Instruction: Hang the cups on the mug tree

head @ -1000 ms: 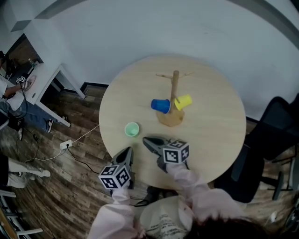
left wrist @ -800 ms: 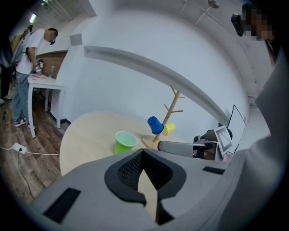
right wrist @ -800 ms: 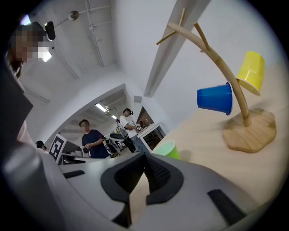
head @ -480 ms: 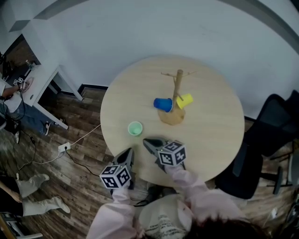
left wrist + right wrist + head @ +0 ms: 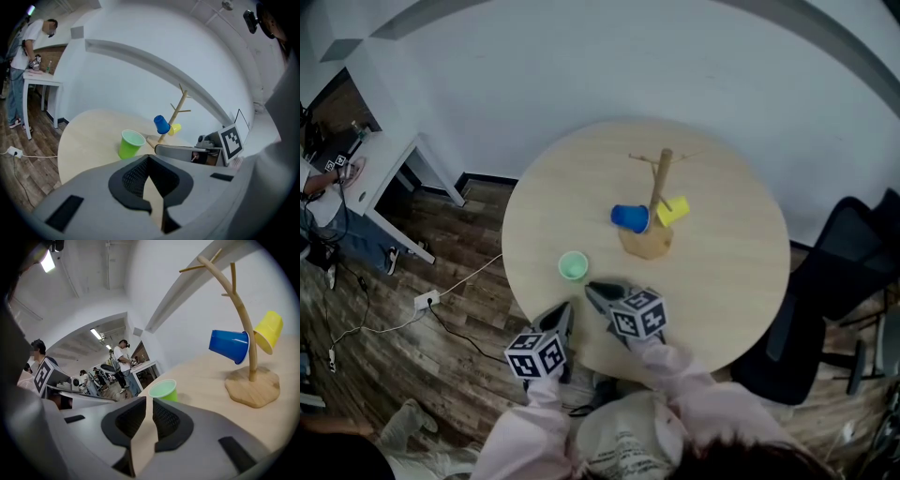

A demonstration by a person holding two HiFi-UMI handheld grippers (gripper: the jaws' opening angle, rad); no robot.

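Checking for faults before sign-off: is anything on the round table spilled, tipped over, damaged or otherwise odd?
Nothing stands out. The wooden mug tree stands on the round pale-wood table, the blue plastic cup and yellow plastic cup hang on its branches, and the green plastic cup stands upright, mouth up, apart from it.

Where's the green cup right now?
In the head view, the green cup stands upright on the table, near its front edge, left of the mug tree.
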